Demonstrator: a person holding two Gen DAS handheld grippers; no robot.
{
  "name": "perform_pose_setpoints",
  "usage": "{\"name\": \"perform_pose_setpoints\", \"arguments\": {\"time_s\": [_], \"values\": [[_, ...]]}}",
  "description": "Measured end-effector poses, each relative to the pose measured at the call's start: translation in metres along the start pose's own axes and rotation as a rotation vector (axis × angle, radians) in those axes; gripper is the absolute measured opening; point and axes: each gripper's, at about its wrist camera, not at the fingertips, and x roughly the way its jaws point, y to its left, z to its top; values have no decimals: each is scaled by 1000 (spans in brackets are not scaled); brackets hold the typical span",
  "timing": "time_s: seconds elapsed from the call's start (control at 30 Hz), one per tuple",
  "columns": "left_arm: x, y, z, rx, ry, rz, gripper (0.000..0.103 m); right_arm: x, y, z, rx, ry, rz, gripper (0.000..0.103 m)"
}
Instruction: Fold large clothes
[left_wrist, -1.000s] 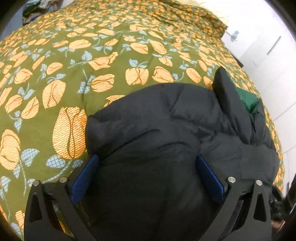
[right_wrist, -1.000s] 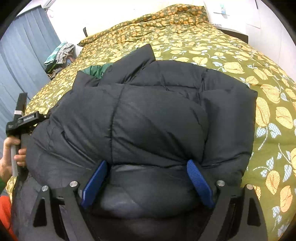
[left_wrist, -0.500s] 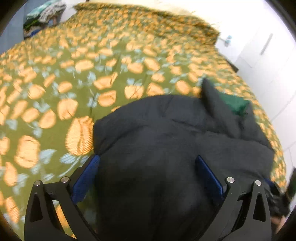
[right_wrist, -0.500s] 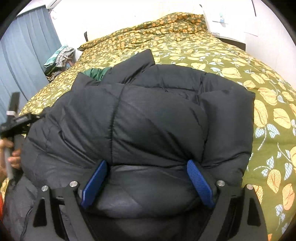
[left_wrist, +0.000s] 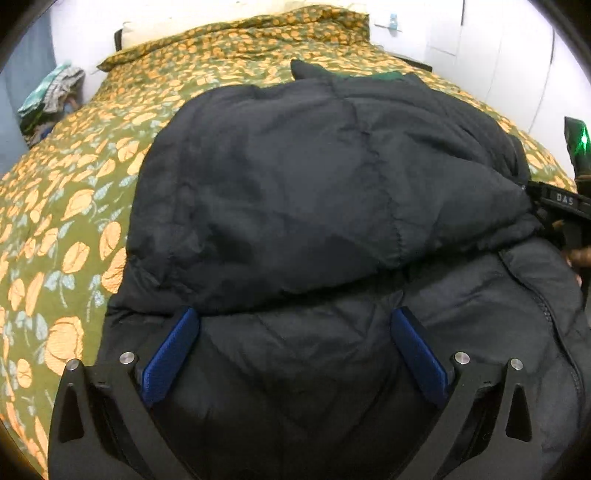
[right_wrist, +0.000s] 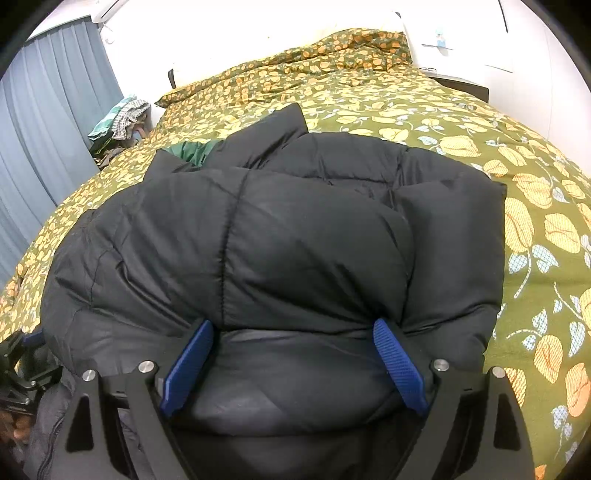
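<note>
Both jaws wide, straddling black jacket folds

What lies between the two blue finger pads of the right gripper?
In the right wrist view, a bulge of the puffy black quilted jacket fills the gap of the right gripper; its jaws stand wide, with no bedspread showing between.

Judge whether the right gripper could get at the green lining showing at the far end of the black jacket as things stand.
Probably not directly. The right gripper sits at the near edge of the black jacket, whose puffy folded bulk lies between it and the green lining.
</note>
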Motion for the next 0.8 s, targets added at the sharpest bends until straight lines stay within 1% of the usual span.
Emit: {"name": "perform_pose_setpoints", "arguments": {"time_s": [0.27,0.8], "values": [[2,-3,-3,-3,-29,11,103,-1,-1,-1,4,-15,6,91],[2,-3,-7,-4,-31,10,103,-2,-1,-2,6,-21,8,91]]}}
